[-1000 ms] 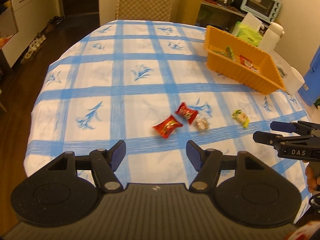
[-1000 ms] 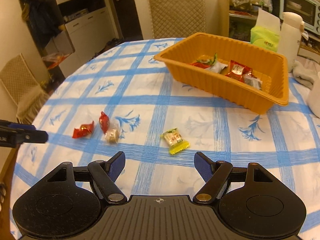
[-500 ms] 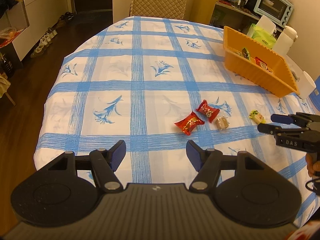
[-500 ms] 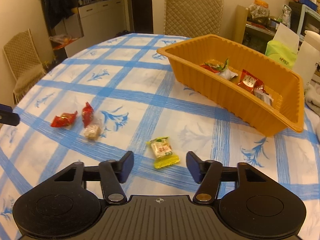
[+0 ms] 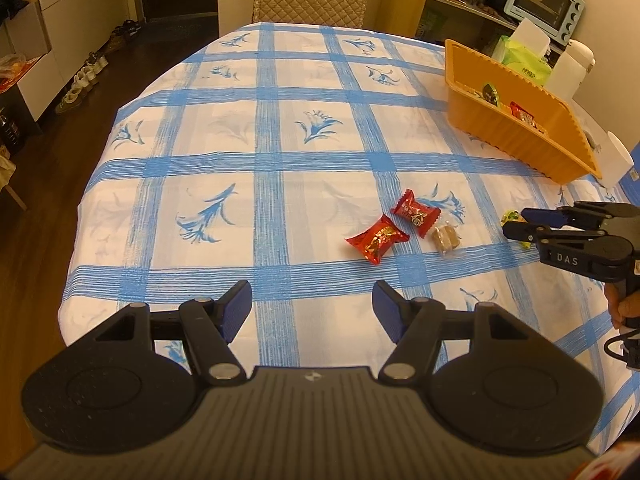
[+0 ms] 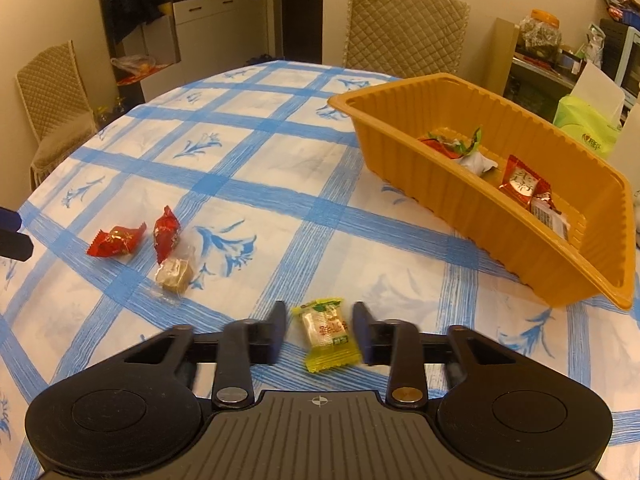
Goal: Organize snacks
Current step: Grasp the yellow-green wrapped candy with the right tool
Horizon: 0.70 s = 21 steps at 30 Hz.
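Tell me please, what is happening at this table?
A person with a gripper in each hand is sorting snacks into the orange tray, which already holds several. The right gripper has its jaws open on either side of the yellow-green candy, not yet closed on it. The left gripper hovers open and empty. Two red candies and a brown candy lie on the tablecloth.

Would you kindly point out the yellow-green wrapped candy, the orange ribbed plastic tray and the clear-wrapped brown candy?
yellow-green wrapped candy (image 6: 325,329), right wrist view, middle of wrapper.
orange ribbed plastic tray (image 6: 472,208), right wrist view, near outer wall.
clear-wrapped brown candy (image 6: 174,274), right wrist view, brown block.
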Each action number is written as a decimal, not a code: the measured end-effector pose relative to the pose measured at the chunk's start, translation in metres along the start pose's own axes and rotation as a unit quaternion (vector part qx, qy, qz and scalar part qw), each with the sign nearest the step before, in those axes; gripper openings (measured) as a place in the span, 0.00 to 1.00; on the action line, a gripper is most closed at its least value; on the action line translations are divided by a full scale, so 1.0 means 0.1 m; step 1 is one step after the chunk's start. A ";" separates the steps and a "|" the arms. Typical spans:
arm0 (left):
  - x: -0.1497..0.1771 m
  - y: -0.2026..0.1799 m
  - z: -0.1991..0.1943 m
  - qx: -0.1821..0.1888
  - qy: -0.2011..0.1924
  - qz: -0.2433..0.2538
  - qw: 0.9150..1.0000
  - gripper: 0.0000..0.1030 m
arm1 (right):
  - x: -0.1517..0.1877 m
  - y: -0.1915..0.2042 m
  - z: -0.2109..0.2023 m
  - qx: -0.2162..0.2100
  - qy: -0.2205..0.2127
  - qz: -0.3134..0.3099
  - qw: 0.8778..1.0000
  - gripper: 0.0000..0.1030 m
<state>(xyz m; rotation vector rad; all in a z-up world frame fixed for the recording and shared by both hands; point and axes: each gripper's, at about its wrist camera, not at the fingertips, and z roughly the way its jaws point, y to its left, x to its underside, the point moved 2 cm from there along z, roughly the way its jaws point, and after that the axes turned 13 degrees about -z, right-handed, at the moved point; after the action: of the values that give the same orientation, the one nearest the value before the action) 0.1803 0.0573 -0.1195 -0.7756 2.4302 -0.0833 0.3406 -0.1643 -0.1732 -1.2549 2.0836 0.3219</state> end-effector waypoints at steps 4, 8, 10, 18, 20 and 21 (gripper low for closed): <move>-0.01 -0.04 0.04 0.005 0.002 0.011 1.000 0.62 | 0.02 0.02 -0.02 -0.001 0.001 0.002 1.000 0.22; -0.03 -0.11 0.08 0.010 0.001 0.032 0.999 0.62 | 0.01 0.03 -0.12 0.000 -0.008 0.011 1.000 0.21; -0.04 -0.14 0.11 0.012 0.001 0.046 0.999 0.62 | -0.01 0.03 -0.20 0.001 -0.016 0.022 1.000 0.21; -0.09 -0.31 0.29 0.018 0.002 0.106 0.994 0.61 | -0.02 -0.01 -0.49 0.009 -0.034 0.073 0.997 0.21; -0.11 -0.35 0.35 0.022 0.004 0.119 0.993 0.61 | 0.00 -0.04 -0.56 0.012 -0.036 0.083 0.996 0.21; -0.13 -0.36 0.39 0.022 0.005 0.125 0.992 0.61 | 0.01 -0.05 -0.59 0.014 -0.036 0.088 0.995 0.21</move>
<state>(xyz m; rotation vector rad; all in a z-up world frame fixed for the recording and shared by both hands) 0.2283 0.0385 -0.1368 -0.4481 2.5050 -0.0424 0.3195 -0.1984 -0.1300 -1.0302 2.1323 0.4087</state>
